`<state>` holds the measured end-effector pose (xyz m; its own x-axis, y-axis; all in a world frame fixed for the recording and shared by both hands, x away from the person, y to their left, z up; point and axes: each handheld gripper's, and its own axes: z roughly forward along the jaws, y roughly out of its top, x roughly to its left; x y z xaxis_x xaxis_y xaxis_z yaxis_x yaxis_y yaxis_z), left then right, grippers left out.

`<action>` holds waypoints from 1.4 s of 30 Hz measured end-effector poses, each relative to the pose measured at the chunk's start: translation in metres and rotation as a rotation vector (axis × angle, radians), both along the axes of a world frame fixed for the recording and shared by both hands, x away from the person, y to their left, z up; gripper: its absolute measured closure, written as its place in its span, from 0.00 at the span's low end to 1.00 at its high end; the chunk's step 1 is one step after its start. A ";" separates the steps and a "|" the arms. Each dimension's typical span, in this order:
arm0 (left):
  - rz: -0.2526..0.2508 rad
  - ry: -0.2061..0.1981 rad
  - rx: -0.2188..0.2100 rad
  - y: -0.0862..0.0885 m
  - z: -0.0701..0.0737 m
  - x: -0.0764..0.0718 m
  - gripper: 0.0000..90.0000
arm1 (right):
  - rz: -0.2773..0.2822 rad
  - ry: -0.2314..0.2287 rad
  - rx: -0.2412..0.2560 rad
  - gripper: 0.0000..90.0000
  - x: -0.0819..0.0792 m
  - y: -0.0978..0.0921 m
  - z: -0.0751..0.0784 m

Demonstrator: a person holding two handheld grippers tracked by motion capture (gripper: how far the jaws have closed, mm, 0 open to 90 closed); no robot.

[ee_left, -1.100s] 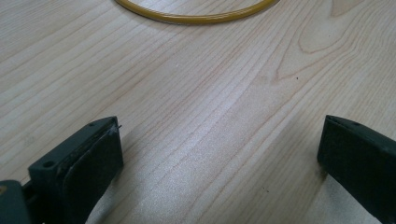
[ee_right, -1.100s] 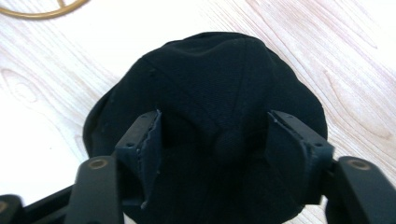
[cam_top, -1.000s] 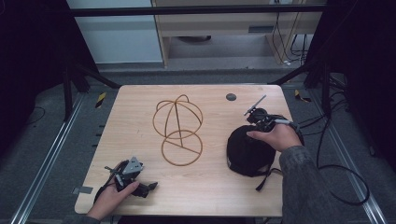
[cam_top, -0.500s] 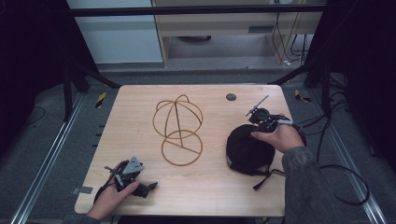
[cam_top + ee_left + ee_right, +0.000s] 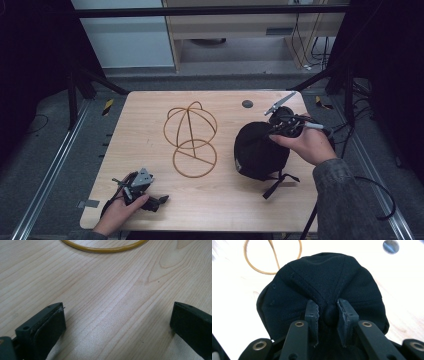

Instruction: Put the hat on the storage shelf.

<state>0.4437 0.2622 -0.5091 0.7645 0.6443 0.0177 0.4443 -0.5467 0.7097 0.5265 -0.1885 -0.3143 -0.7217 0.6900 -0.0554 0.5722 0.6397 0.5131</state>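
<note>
A black cap (image 5: 257, 150) lies on the right half of the wooden table (image 5: 145, 115). My right gripper (image 5: 271, 132) sits on its crown. In the right gripper view the cap (image 5: 324, 282) lies under the gripper (image 5: 328, 312), whose jaws are shut on the cap's top button (image 5: 329, 315). A golden wire hat stand (image 5: 191, 140) with a dome and a round base ring stands at the table's middle, left of the cap. My left gripper (image 5: 154, 202) rests near the front left edge. Its jaws stand wide open (image 5: 117, 322) over bare wood, with the stand's ring (image 5: 105, 247) ahead.
A small grey disc (image 5: 247, 104) lies at the table's far side, seen also in the right gripper view as the disc (image 5: 391, 246). The cap's strap (image 5: 275, 182) trails toward the front. Cables hang off the right edge. Dark frame posts stand around the table.
My right gripper and the cap have shifted slightly left and up. The left gripper has stayed where it was.
</note>
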 end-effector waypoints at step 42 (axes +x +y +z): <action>0.000 0.002 0.001 0.000 0.000 0.000 0.00 | 0.003 -0.296 0.215 0.81 -0.050 0.000 0.092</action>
<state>0.4436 0.2623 -0.5090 0.7646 0.6442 0.0174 0.4453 -0.5477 0.7083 0.4765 -0.1890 -0.2228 -0.6984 0.7063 -0.1159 0.3770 0.5006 0.7793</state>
